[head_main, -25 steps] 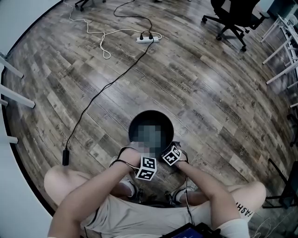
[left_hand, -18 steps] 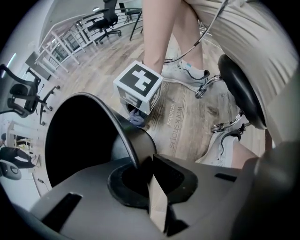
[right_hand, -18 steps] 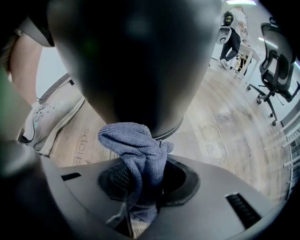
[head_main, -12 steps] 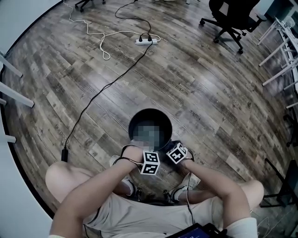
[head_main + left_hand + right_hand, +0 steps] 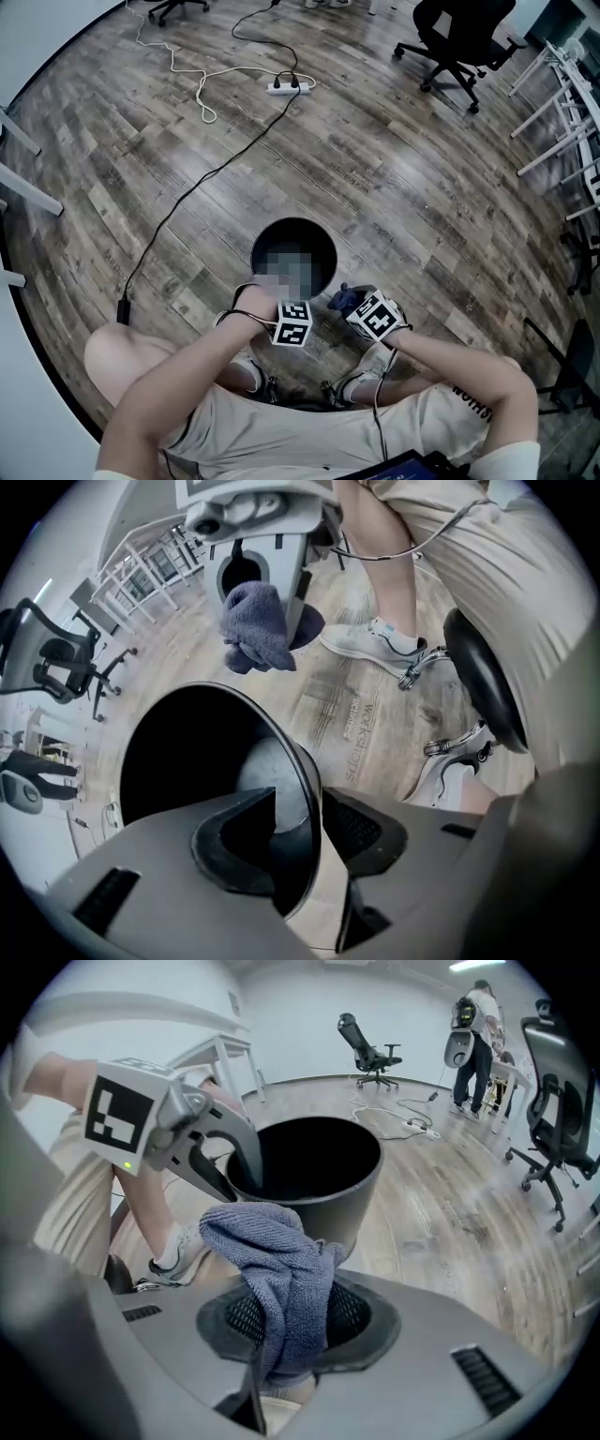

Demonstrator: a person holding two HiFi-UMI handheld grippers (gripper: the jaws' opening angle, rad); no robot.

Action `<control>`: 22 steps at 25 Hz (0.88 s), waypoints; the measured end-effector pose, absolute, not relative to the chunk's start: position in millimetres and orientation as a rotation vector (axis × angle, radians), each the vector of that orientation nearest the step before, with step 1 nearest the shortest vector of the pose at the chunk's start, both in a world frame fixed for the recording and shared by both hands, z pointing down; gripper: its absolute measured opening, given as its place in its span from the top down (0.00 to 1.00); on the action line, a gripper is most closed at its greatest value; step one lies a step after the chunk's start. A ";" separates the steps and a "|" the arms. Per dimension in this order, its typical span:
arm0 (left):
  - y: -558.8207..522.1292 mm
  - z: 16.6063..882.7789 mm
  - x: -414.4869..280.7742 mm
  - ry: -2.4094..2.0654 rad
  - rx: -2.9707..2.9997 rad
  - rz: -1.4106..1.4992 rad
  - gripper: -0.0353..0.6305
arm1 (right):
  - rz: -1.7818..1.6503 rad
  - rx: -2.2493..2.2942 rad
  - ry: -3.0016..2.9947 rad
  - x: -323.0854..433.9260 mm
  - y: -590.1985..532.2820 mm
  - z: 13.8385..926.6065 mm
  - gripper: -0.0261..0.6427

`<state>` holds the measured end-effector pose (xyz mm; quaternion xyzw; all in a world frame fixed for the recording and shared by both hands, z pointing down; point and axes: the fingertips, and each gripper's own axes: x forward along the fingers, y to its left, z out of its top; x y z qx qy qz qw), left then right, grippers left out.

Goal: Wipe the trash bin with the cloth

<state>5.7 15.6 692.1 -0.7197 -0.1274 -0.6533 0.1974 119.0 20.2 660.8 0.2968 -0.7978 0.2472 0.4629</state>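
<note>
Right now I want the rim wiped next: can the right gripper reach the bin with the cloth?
Probably yes. The right gripper holds the cloth just beside the bin, nothing between them. The left gripper, jaws just opened astride the rim, blocks only that spot.

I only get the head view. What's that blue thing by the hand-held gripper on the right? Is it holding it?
Observer: It's the cloth. The right gripper view shows the right hand-held gripper shut on it.
Operator: Is the other one squeezing the bin?
Observer: No. The left hand-held gripper has just been opening its jaws; the trash bin has its rim between them, unpinched.
Operator: Anyone else around?
Observer: A person stands far off, across the room.
</note>
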 end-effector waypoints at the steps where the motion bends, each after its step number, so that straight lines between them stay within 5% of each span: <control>1: 16.7 692.9 3.4 -0.372 -2.024 -1.845 0.73 | 0.599 0.710 -1.960 110.5 21.6 653.7 0.81; 5: 20.8 708.8 -10.1 -0.444 -1.966 -1.900 0.73 | 0.593 0.651 -1.937 84.8 25.3 645.2 0.81; 7: 19.3 711.5 -9.5 -0.440 -1.922 -1.887 0.84 | 0.592 0.641 -1.947 77.0 23.4 646.7 0.81; 10: 20.9 711.5 -8.7 -0.444 -1.903 -1.898 0.87 | 0.592 0.647 -1.952 73.3 15.9 657.9 0.81; 22: 18.1 708.5 9.6 -0.385 -2.013 -1.796 0.89 | 0.664 0.740 -1.977 84.9 -17.7 754.2 0.81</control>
